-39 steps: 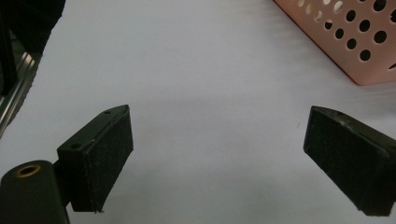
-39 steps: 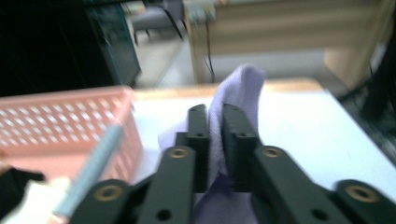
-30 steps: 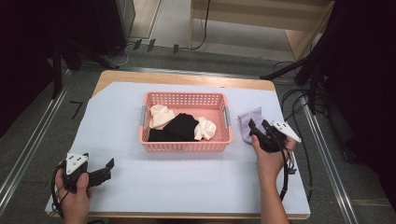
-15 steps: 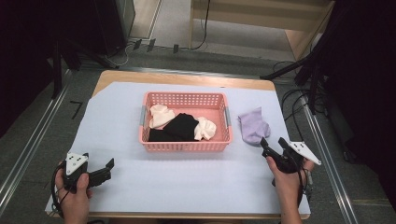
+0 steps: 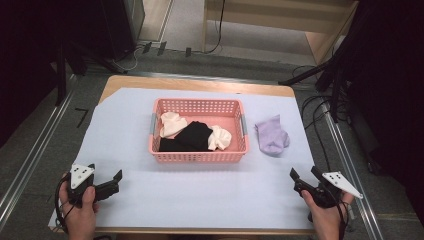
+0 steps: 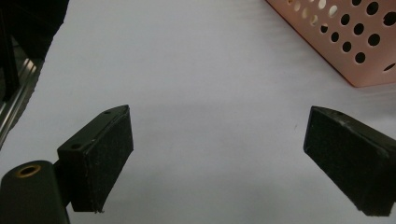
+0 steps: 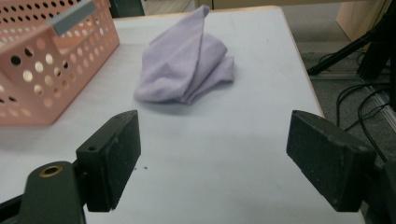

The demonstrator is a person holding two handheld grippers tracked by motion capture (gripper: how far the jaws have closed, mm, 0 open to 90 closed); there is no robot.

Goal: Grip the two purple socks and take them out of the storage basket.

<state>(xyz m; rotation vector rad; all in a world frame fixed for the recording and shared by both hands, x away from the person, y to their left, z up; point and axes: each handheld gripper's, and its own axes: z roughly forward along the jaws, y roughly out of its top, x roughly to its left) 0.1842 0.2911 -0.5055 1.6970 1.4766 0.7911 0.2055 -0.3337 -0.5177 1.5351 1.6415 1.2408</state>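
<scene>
A pink perforated basket (image 5: pixel 197 156) stands mid-table with two cream cloths (image 5: pixel 171 124) and a black one (image 5: pixel 192 135) in it. Just right of the basket a lilac cloth (image 5: pixel 271 136) lies crumpled on the pale sheet; in the right gripper view the lilac cloth (image 7: pixel 187 70) sits well ahead of the jaws, beside the basket (image 7: pixel 42 70). My right gripper (image 5: pixel 303 173) is near the front right corner, and its jaws have just been opening; the right gripper (image 7: pixel 215 158) is open with nothing between the pads. At the front left, my left gripper (image 5: pixel 106 171) is open over bare sheet, and from the left gripper (image 6: pixel 217 158) a basket corner (image 6: pixel 345 51) shows at the upper right.
The pale sheet (image 5: pixel 210 195) covers the wooden table, whose front edge runs just below both hands. Metal rails (image 5: pixel 30 160) flank the table on the floor. Black cables (image 5: pixel 320 115) trail on the floor to the right, and a wooden shelf unit (image 5: pixel 280 20) stands beyond.
The right gripper let go of the lilac cloth beside the basket, opened wide and drew back toward the front right corner. The left gripper stayed put.
</scene>
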